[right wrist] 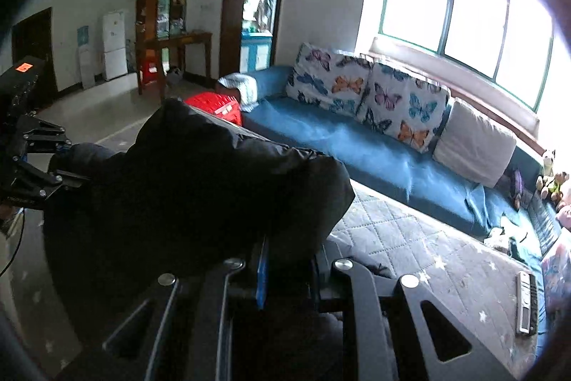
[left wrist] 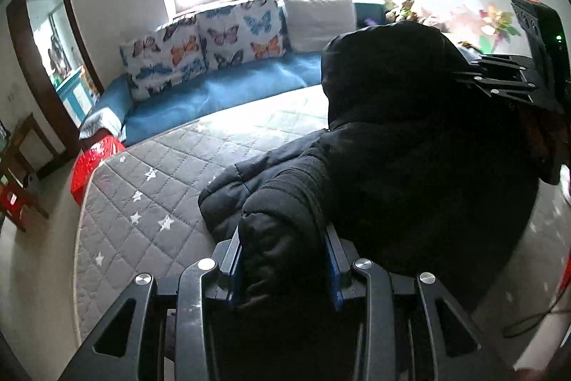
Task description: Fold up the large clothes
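the black padded jacket (left wrist: 410,138) hangs bunched over the grey quilted mattress (left wrist: 142,188), pinched at one thick fold by the left gripper (left wrist: 283,259) and at another by the right gripper (right wrist: 285,259). beyond it stand a blue sofa (right wrist: 357,145) with butterfly cushions (right wrist: 403,102), a red basket (right wrist: 217,106) and a remote (right wrist: 527,302) on the mattress.

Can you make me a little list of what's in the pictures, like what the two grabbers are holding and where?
garment: black puffy jacket, partly lifted
left gripper: shut on a thick fold of the jacket
right gripper: shut on another part of the jacket
surface: grey quilted mattress with white stars
behind: blue sofa with butterfly cushions
also: red basket beside the mattress
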### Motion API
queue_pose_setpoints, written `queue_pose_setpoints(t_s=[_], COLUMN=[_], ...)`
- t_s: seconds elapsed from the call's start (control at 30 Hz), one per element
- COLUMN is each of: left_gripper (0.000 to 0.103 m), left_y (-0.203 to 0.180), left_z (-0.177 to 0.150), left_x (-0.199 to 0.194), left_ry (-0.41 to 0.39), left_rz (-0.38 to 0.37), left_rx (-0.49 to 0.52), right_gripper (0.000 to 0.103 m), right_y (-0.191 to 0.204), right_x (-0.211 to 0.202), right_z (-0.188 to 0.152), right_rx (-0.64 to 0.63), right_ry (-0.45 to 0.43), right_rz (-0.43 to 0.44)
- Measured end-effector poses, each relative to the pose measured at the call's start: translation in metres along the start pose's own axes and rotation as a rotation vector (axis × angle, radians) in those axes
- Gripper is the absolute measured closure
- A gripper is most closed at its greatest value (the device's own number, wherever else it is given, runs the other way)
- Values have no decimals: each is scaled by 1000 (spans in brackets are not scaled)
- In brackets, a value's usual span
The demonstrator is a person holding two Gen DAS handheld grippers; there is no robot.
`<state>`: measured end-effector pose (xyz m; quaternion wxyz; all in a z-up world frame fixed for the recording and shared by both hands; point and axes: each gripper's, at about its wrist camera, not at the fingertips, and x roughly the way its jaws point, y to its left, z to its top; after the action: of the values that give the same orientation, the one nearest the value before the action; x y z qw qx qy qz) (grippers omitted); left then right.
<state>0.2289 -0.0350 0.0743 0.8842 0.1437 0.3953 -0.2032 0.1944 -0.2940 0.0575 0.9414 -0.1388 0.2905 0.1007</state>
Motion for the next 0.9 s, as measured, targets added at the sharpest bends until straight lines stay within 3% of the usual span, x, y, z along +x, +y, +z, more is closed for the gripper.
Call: queue_pose_setpoints(t_s=[0.3,0.63,0.77,0.9], left_gripper=[64,46,41,40], left_y=[34,73,78,75], left_z=[60,63,61,49], left_x=[100,183,208,211], left_ry=[140,229,238,231], left_rz=[-46,-23,5,25], left_rx=[-107,-193,-195,-184], right_gripper=[83,81,79,74], right_y=[-37,-55,-58,-72], right_x=[52,125,117,84], right_z=[7,-18,-14,-3], right_rx=[74,154,169,260], right_ry=[120,357,350,286], right_rz=[4,45,39,57])
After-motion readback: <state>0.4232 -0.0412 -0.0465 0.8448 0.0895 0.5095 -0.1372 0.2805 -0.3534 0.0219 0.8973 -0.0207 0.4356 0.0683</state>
